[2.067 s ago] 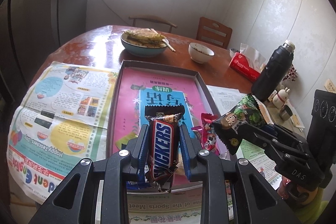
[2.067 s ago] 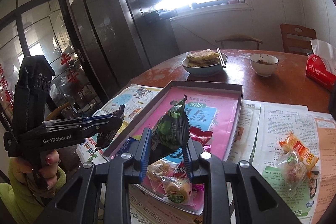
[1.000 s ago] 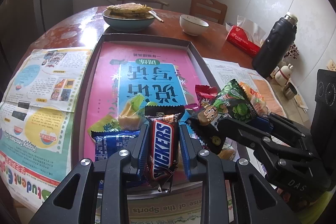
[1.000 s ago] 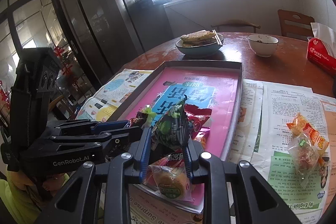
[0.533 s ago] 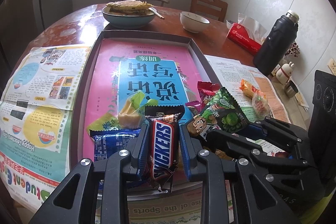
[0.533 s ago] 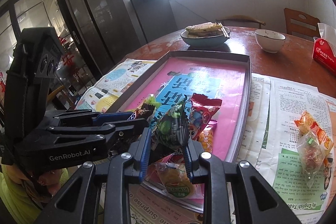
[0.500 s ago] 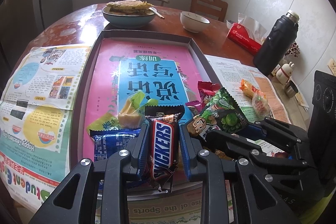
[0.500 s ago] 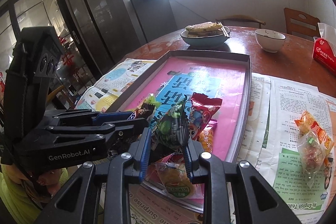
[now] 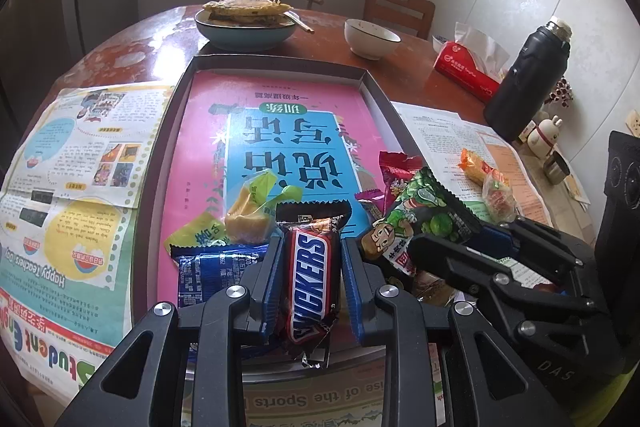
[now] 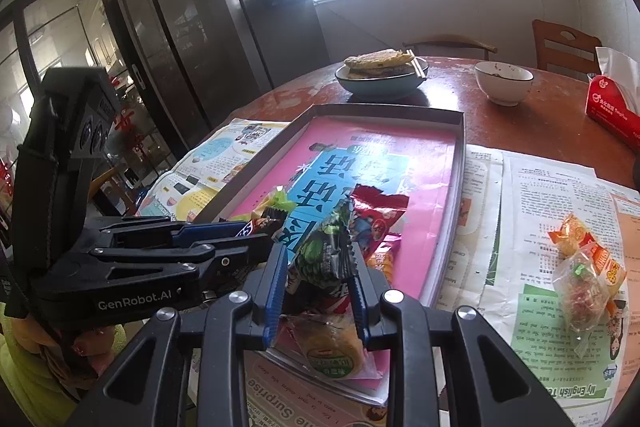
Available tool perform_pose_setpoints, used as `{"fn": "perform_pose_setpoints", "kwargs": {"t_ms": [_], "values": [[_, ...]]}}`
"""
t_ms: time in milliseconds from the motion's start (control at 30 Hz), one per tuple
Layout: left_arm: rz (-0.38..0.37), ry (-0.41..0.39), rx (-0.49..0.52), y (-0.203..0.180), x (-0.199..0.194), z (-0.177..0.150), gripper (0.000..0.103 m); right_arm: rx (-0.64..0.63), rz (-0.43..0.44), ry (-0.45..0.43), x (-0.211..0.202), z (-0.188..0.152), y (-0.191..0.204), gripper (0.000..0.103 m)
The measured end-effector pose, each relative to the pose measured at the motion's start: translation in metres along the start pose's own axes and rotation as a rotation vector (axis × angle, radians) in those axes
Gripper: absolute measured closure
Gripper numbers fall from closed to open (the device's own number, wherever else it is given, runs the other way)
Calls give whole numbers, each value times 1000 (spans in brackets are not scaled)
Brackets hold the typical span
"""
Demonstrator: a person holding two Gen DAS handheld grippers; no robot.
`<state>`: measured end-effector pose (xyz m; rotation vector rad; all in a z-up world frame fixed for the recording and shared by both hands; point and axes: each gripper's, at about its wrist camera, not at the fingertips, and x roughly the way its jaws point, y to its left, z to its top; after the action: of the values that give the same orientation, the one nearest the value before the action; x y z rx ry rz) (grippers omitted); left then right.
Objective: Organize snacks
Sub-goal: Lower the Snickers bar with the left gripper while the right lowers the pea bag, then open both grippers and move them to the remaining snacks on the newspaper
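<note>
My left gripper (image 9: 311,253) is shut on a Snickers bar (image 9: 310,275), held upright over the near end of the tray (image 9: 180,99). Just to its right, my right gripper (image 10: 320,263) is shut on a green snack packet (image 10: 326,253), also over the tray's near end (image 10: 460,155). The two grippers are side by side and close together. In the tray lie a blue packet (image 9: 208,267), a yellow-green candy (image 9: 256,211), a red packet (image 9: 394,171) and a wrapped bun (image 10: 332,347). An orange packet and a clear-wrapped snack (image 10: 584,267) lie on the newspaper to the right.
Newspapers cover the round wooden table on both sides of the tray. Behind the tray stand a bowl of flatbread with chopsticks (image 9: 246,23) and a small white bowl (image 9: 372,37). A red tissue pack (image 9: 468,71) and a black thermos (image 9: 528,79) stand at the right.
Since two seconds ago both grippers have tipped down over the tray's near end and the green packet has come closer to the Snickers bar. Over the last half second nothing moves.
</note>
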<state>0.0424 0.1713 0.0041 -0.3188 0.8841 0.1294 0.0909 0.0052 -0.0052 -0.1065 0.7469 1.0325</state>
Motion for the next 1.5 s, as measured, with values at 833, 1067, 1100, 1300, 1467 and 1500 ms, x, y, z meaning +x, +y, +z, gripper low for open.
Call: {"fn": "perform_pose_setpoints", "kwargs": {"t_ms": [833,1067,1100,1300,1467,1500], "values": [[-4,-63,-1,-13,-18,11,44,82,-106,-124,-54,2,-41,51],[-36,-81,76,-57,-18,27,41,165,-195,-182,-89,-3,-89,45],[-44,-78,88,-65,-17,29,41,178,-212,-184,-94,-4,-98,44],[-94,-35,174,-121,4,36,40,201,-293,-147,-104,-7,-139,39],[-132,18,235,-166,32,39,37,224,-330,-112,-105,-13,-171,39],[-137,36,240,-173,39,39,37,227,-334,-104,-105,-15,-177,39]]}}
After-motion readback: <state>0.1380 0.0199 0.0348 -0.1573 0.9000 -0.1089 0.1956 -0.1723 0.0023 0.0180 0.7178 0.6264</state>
